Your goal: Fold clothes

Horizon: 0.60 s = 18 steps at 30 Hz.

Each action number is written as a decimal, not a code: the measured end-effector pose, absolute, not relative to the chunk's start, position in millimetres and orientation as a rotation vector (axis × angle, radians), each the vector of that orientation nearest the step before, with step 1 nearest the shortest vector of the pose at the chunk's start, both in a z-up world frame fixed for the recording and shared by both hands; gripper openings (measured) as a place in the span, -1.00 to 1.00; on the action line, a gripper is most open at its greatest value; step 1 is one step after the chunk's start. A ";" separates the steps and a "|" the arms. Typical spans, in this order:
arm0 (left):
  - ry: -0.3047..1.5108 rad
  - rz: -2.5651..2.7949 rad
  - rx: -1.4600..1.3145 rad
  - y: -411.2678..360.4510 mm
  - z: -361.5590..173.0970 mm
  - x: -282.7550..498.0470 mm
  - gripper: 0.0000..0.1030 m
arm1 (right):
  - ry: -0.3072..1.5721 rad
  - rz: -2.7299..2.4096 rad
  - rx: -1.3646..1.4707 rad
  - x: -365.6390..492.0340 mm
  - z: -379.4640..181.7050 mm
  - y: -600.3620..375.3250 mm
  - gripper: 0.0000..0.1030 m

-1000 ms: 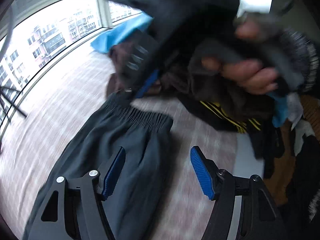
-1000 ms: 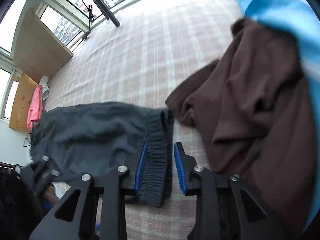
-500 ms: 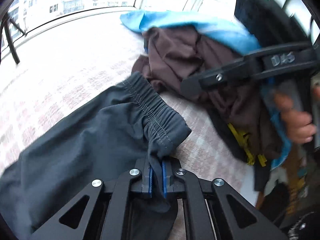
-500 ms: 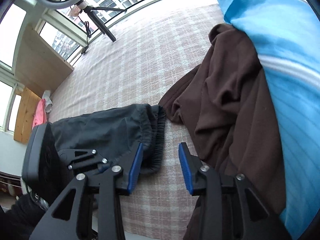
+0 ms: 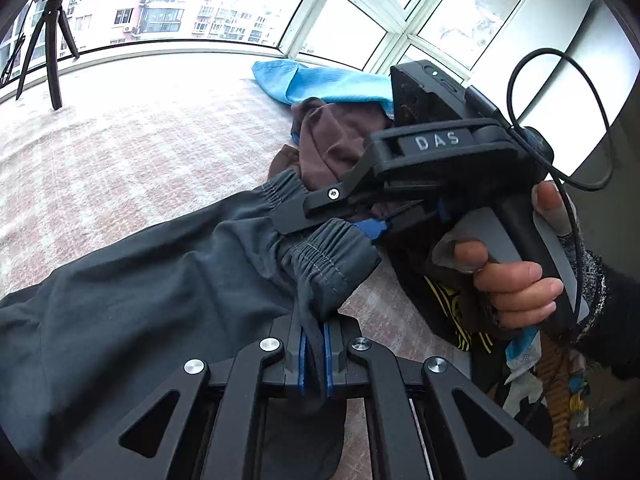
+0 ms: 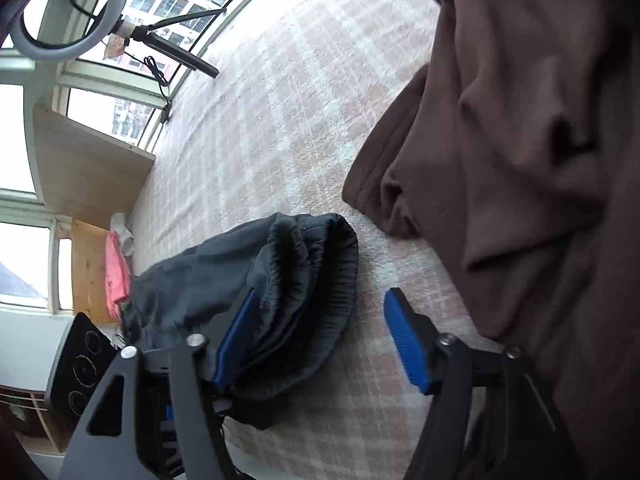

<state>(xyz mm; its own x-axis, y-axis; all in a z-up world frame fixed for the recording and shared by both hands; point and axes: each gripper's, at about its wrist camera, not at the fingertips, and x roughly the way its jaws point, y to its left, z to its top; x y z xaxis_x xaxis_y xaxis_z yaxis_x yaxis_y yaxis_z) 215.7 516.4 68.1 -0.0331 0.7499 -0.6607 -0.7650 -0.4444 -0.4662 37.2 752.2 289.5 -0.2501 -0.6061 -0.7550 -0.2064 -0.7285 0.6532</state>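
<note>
**Waistband pinched at one corner as second tool lets go**

The left hand-held gripper (image 5: 314, 354) is clamped tight on a fold of the grey trousers (image 5: 152, 280) just below the elastic waistband (image 5: 320, 256), its blue pads (image 5: 327, 354) squeezing the cloth. The right hand-held gripper (image 6: 316, 340), gripped by a bare hand (image 5: 516, 280), is spreading its jaws; the bunched waistband lies between them against the left pad, clear of the right one. The trousers stretch leftward across a pink checked bed cover (image 5: 120, 168), with broad open cover beyond them up to the window sill. On the other side room is tight: a brown garment (image 6: 520, 160) lies just beside the waistband, a blue cloth (image 5: 320, 84) behind it, and dark clothes with yellow stripes (image 5: 452, 300) crowd the bed's near edge. A tripod (image 5: 52, 52) stands at the far sill. A second ago the left jaws stood wide above the fabric and the right pads sat narrow about the waistband; the roles have since swapped.
</note>
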 end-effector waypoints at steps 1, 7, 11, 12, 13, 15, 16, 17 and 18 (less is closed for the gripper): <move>0.018 1.720 -1.082 516.7 67.5 215.8 -0.90 | -1.023 -2.027 1.696 38.0 286.3 753.4 0.27; -0.015 1.704 -1.134 527.2 59.0 217.1 -0.72 | -1.109 -1.945 1.626 38.0 274.7 747.3 0.27; 0.022 1.705 -1.208 536.8 60.5 223.2 -0.67 | -0.992 -2.018 1.665 40.3 279.4 736.5 -0.46; 0.003 1.701 -1.200 528.9 68.7 226.0 -0.67 | -0.971 -2.039 1.667 42.1 281.3 734.7 -0.63; -0.017 1.703 -1.188 518.8 76.9 228.2 -0.61 | -0.961 -2.057 1.649 44.4 285.1 733.7 -0.66; -0.049 1.750 -1.142 486.5 98.1 233.4 -0.39 | -0.937 -2.098 1.612 51.0 298.6 733.4 -0.69; -0.058 1.799 -1.113 464.3 109.3 236.0 -0.20 | -0.926 -2.125 1.591 55.7 308.5 734.7 -0.70; -0.072 1.862 -1.085 435.8 120.5 238.2 -0.15 | -0.928 -2.151 1.570 60.0 317.3 736.8 -0.70; -0.085 1.916 -1.071 411.7 127.2 240.0 -0.14 | -0.940 -2.172 1.543 64.7 326.4 740.8 -0.71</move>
